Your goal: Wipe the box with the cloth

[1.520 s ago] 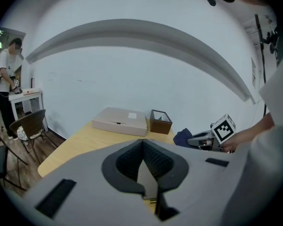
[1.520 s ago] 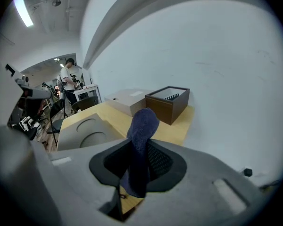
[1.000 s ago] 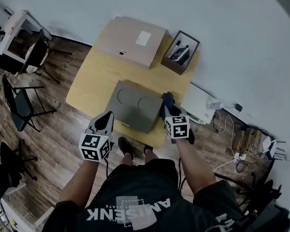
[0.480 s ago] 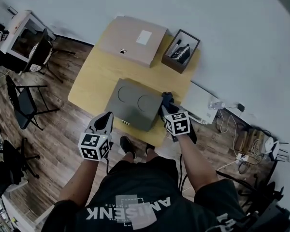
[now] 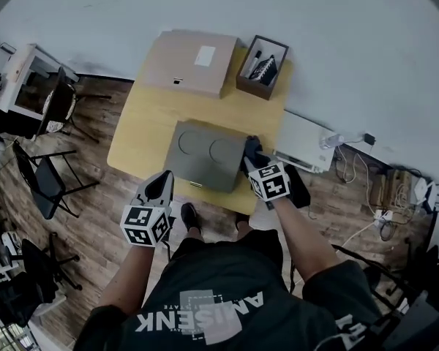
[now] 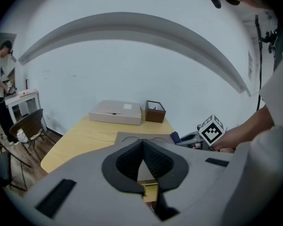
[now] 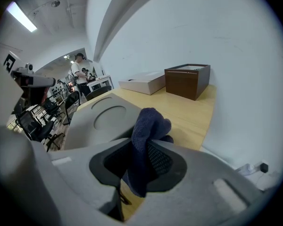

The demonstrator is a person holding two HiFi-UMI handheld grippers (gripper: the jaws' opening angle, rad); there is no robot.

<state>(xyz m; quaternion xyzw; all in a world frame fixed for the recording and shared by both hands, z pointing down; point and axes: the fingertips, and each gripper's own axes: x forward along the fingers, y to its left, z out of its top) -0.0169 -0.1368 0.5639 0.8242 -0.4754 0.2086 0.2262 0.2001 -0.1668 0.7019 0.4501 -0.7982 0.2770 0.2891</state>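
A flat grey box with two round dents in its lid lies on the near part of the yellow table. My right gripper is shut on a dark blue cloth at the box's right edge. The cloth bunches up between the jaws and hangs beside the box. My left gripper is shut and empty, off the table's near edge, left of the box; its jaws point at it.
A closed cardboard box lies at the table's far side, with a brown open box holding small items to its right. A white unit stands on the floor right of the table. Black chairs stand at the left.
The right gripper with the cloth has stayed at the box's right edge, shifting only slightly. The head view has drifted a little. The left gripper has held its place.
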